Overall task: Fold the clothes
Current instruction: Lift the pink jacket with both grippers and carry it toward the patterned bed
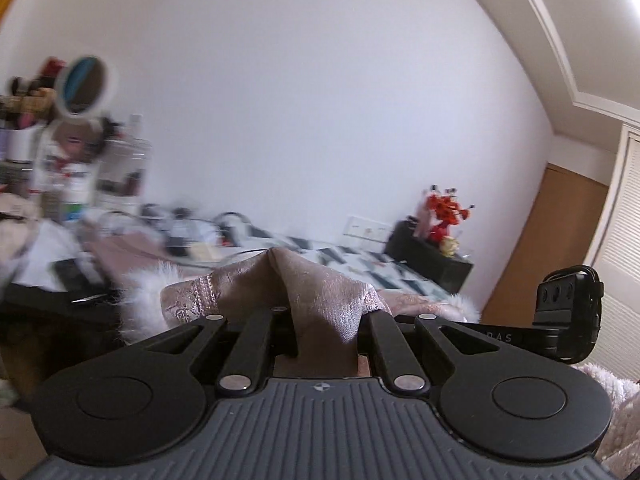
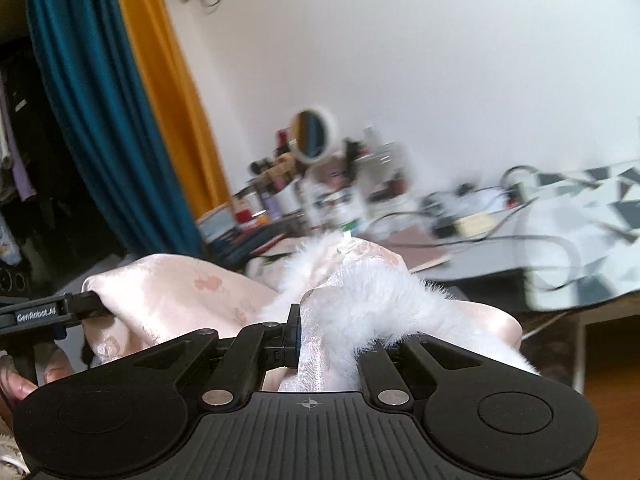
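A pale pink satin garment point(image 1: 320, 292) with white fur trim point(image 1: 140, 300) hangs in the air between both grippers. In the left wrist view my left gripper point(image 1: 324, 320) is shut on a fold of its pink cloth, which covers the fingertips. My right gripper point(image 1: 480, 326) reaches in from the right edge and holds the same garment. In the right wrist view my right gripper point(image 2: 320, 332) is shut on the garment point(image 2: 180, 292) at its fur trim point(image 2: 360, 300). My left gripper point(image 2: 92, 306) pinches the cloth at the far left, with a hand point(image 2: 16, 388) below it.
A cluttered desk point(image 2: 400, 248) with a round mirror point(image 2: 312, 134), bottles and cables stands ahead against a white wall. A bed with a grey-and-white patterned sheet point(image 2: 580, 216) lies to its right. Blue and yellow curtains point(image 2: 100, 100) hang at the left. A black nightstand point(image 1: 432, 256) holds red flowers.
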### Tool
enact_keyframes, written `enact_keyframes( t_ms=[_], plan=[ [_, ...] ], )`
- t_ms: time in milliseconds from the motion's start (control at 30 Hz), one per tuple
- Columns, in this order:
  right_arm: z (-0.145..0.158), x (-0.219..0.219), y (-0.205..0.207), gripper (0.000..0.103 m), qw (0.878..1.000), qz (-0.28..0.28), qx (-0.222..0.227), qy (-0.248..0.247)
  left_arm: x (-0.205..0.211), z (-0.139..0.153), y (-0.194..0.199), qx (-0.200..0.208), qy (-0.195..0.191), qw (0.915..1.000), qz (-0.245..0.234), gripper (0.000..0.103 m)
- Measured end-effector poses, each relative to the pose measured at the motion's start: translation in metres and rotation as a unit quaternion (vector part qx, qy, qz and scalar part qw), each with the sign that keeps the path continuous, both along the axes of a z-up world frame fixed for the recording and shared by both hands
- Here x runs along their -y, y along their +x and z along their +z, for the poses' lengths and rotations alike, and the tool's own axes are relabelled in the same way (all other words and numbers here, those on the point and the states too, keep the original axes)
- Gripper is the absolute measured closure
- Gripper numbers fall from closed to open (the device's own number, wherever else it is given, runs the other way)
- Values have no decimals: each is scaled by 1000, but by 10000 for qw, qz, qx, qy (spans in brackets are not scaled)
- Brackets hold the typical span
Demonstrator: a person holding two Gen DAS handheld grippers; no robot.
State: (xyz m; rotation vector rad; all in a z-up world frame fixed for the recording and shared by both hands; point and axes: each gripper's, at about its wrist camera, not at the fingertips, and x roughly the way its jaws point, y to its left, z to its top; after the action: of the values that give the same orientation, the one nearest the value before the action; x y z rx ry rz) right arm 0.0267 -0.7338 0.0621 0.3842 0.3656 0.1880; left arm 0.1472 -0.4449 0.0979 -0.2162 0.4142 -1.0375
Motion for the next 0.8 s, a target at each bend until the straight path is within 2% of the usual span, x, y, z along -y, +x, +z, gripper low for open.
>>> enact_keyframes(
  t_ms=[167,333,600,800],
  plan=[
    [22,112,-34,99,9993,-271,191,-157,104,9,-12,-21,-319,9990,-328,94],
    [41,198,-44,99,9964,-605,409,-435,185,21,-1,47,-304,9971,-694,94],
    [57,317,-22,99,9892,-1197,568,-630,299,37,37,367,-733,9874,-1350,94],
    [76,389,35,99,9845,-1377,779,-761,372,50,89,482,-1182,9765,-1734,94]
  ],
)
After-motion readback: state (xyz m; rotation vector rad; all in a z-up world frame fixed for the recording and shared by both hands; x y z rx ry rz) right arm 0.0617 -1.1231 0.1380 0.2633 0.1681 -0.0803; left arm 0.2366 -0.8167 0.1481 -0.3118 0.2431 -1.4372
